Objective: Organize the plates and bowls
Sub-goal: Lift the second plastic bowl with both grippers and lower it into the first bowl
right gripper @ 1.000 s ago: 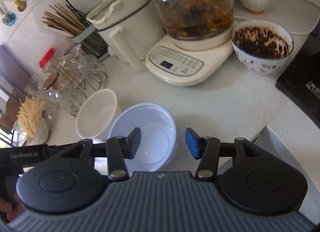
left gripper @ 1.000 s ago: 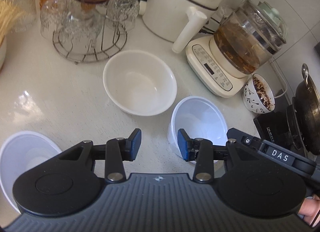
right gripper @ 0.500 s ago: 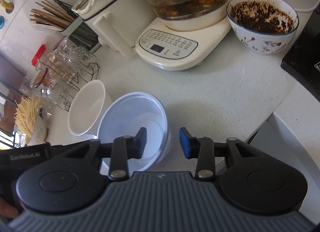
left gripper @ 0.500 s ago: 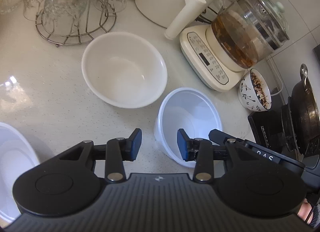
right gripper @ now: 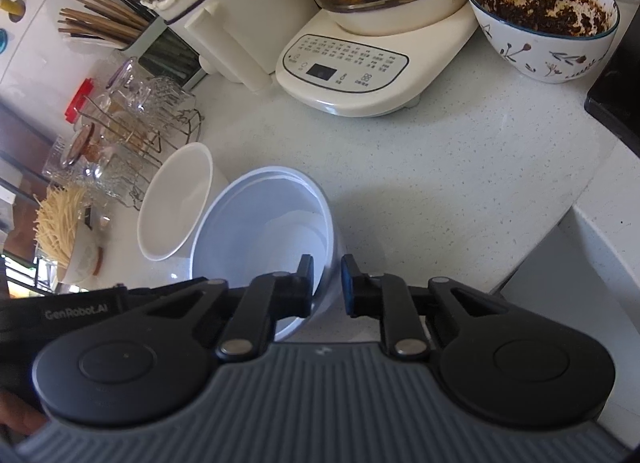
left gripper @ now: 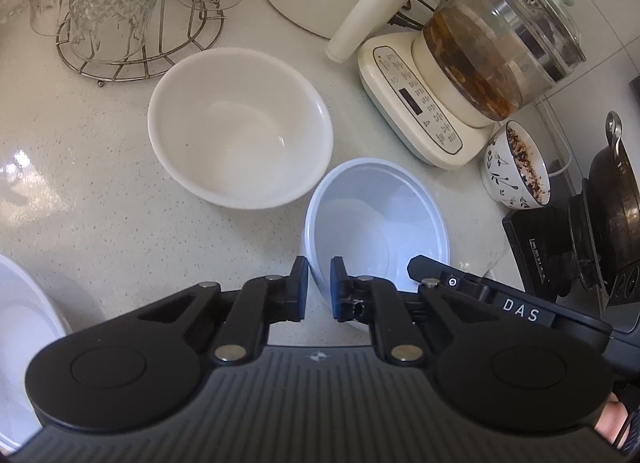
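- The left gripper [left gripper: 319, 289] is seen with its jaws closing on the near rim of the pale blue bowl [left gripper: 376, 223]. One pad lies outside the wall and the other inside, and the wall is pinched between them.
- The right gripper [right gripper: 327, 283] is likewise closing its jaws on the same bowl. The wall at about 4 o'clock of the rim, as seen in the right wrist view, is caught between its pads with almost no gap left.
- In the left wrist view, the tip of the right gripper is seen at the bowl's 5 o'clock edge, reaching over the rim.
- The pale blue bowl is set upright on the speckled countertop [left gripper: 100, 183], and nothing is seen inside it.
- A white bowl [left gripper: 240, 127] is placed at 10 o'clock of the pale blue bowl, just beside it. Whether the two touch cannot be told.
- Part of another white vessel [left gripper: 20, 323] is cut off at the 8 o'clock edge of the left wrist view.
- A wire rack of upturned glasses [left gripper: 120, 23] is found at 11 o'clock of the white bowl.
- A glass kettle of brown liquid on a cream base [left gripper: 416, 103] is placed at 1 o'clock of the pale blue bowl, with a patterned bowl [left gripper: 516, 167] of dark residue at 3 o'clock.
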Tool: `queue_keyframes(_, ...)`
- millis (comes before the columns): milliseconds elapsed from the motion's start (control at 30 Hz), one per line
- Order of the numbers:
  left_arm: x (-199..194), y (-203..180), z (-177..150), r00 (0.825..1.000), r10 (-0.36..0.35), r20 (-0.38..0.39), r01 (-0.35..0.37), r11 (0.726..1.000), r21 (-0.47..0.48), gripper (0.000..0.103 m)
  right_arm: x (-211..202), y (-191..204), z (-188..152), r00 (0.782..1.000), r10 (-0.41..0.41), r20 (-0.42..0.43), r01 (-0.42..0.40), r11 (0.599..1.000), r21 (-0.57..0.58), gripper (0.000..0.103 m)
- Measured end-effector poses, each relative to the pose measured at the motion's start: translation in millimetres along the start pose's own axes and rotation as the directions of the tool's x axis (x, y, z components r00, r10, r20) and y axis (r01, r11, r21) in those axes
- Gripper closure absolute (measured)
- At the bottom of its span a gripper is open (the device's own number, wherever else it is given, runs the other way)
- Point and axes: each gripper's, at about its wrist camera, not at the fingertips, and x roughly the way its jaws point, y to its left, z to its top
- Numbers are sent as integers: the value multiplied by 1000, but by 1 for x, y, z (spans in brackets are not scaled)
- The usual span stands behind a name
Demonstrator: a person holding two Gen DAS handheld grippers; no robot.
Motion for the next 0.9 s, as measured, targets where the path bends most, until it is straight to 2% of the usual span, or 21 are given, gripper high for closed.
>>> queue_keyframes(367,-18,-7,-3,999,-39,16,39,999,10,90,-18,2,0,1000,1,26,-1,1000,-31,88)
queue_keyframes(600,-35,-18,-8,998,-48,32,47,998,35,90,-33,-1,0,1000,23,20,-23,1000,-10,88)
queue_keyframes(900,-68,-16,-13,996,-54,70,52,998,38,90,-50,18,-5,999,30,39,-28,998,-60,88)
